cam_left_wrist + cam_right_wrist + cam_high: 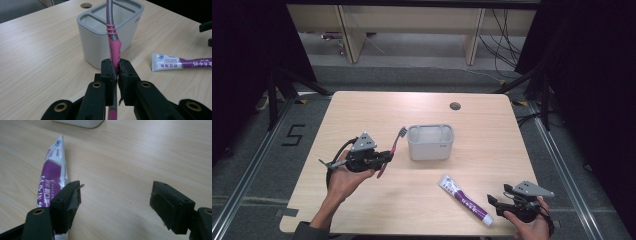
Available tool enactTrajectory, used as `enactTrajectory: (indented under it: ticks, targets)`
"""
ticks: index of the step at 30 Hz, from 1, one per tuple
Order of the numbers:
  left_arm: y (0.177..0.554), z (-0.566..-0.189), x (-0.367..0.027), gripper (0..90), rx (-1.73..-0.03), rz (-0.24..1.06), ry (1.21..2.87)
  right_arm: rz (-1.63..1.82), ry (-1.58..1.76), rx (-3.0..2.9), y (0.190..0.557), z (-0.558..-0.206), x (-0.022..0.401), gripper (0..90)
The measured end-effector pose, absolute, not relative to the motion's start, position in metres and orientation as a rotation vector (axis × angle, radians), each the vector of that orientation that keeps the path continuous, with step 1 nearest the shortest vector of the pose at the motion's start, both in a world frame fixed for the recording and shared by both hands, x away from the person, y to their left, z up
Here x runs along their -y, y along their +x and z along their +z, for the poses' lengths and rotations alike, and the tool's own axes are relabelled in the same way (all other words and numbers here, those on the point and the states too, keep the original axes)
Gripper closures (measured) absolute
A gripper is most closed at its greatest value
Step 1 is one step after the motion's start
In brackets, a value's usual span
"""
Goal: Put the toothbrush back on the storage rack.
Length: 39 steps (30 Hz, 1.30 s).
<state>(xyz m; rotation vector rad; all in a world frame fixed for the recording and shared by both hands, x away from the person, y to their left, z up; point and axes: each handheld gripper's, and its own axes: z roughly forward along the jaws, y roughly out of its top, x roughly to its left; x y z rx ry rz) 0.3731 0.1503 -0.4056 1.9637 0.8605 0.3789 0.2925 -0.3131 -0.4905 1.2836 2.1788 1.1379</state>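
Note:
A pink and grey toothbrush is pinched by its handle in my left gripper, which is shut on it left of the white holder. In the left gripper view the toothbrush rises between the pads, its grey neck crossing in front of the holder. A purple and white toothpaste tube lies flat on the table at the front right. My right gripper stands open just right of the tube's cap end. In the right gripper view the tube lies beside the left jaw, outside the gap.
The wooden table has a round cable hole at the back. The holder has several compartments. Dark curtains and metal stand legs flank the table, and the floor beyond shows cables.

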Motion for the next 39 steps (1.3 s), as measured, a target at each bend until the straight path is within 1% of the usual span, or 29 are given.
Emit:
enactTrajectory:
  ticks: [3, 4, 10, 21, 39]
  targets:
    - [0.373, -0.402, -0.151, 82.3, -0.858, 0.395, 1.915, 1.131, 1.352, -2.169, 0.289, -0.49, 0.31, 25.1]
    - [0.374, -0.401, -0.151, 82.3, -0.851, 0.39, 1.913, 1.116, 1.292, -2.171, 0.292, -0.49, 0.313, 25.1]
    - [0.38, -0.397, -0.151, 82.3, -0.882, 0.403, 1.84, 1.12, 1.296, -2.159, 0.292, -0.49, 0.313, 25.1]
    - [0.393, -0.388, -0.143, 82.3, -0.882, 0.392, 1.799, 1.12, 1.29, -2.156, 0.293, -0.491, 0.315, 25.1]
    - [0.416, -0.375, -0.123, 82.3, -0.868, 0.413, 1.708, 1.124, 1.3, -2.159, 0.292, -0.491, 0.315, 25.1]
